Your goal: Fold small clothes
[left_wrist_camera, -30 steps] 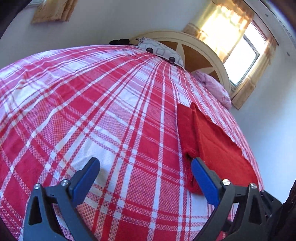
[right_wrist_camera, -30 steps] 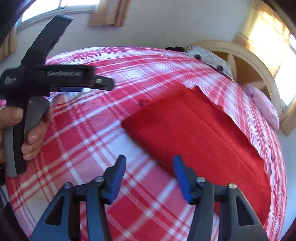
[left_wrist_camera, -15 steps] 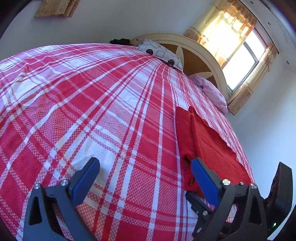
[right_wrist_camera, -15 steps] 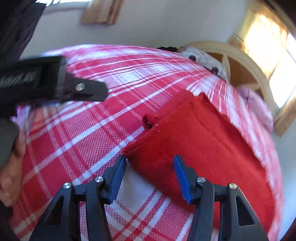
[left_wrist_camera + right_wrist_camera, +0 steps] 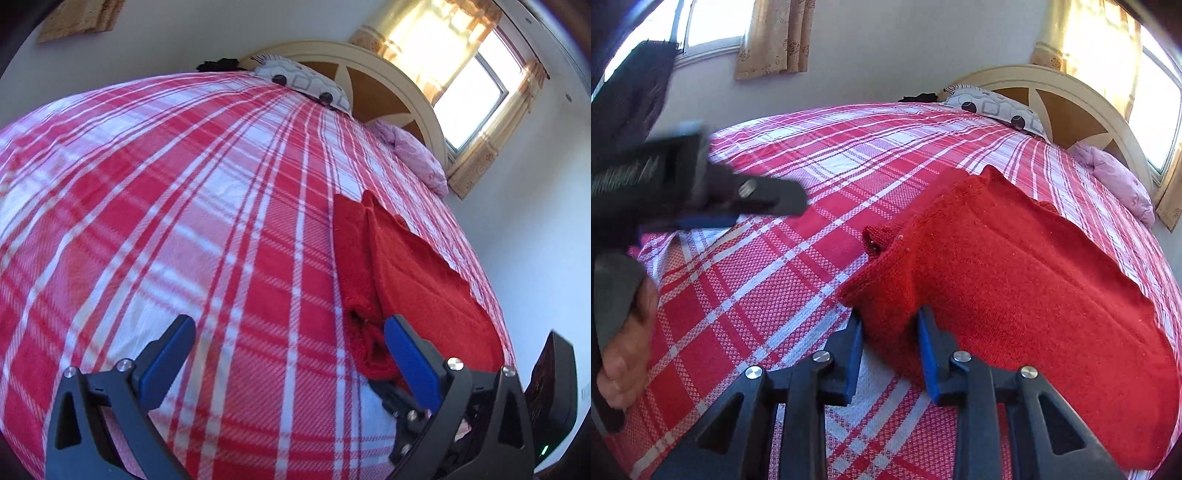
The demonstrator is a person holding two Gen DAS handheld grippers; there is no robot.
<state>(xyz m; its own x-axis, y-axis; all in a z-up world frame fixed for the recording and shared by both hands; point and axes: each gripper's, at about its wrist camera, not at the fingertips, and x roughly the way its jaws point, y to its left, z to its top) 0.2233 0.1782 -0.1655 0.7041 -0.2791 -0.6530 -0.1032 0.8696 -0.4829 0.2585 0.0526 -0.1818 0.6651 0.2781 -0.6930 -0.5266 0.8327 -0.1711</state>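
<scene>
**Right fingers closing on the sweater's corner**

The bed [image 5: 221, 221] fills the room, spread with a red-and-white plaid sheet [image 5: 768, 295], a curved cream headboard [image 5: 1082, 92] at the far end. Two pillows lean there: a patterned grey one [image 5: 993, 107] and a pink one [image 5: 1119, 181].

A red sweater [image 5: 1015, 273] lies flat on the sheet towards the bed's right side, one sleeve folded along its left edge [image 5: 351, 254].

The right gripper [image 5: 890, 350] sits low at the sweater's near corner. Its blue fingers [image 5: 929, 354] stand narrow and are closing, with the knitted corner between them; the pads look just short of pressing it.

The left gripper [image 5: 288, 362], held in a hand [image 5: 624, 332], hovers over bare sheet just left of the sweater. Its fingers [image 5: 166, 362] are wide apart with nothing between them.
</scene>
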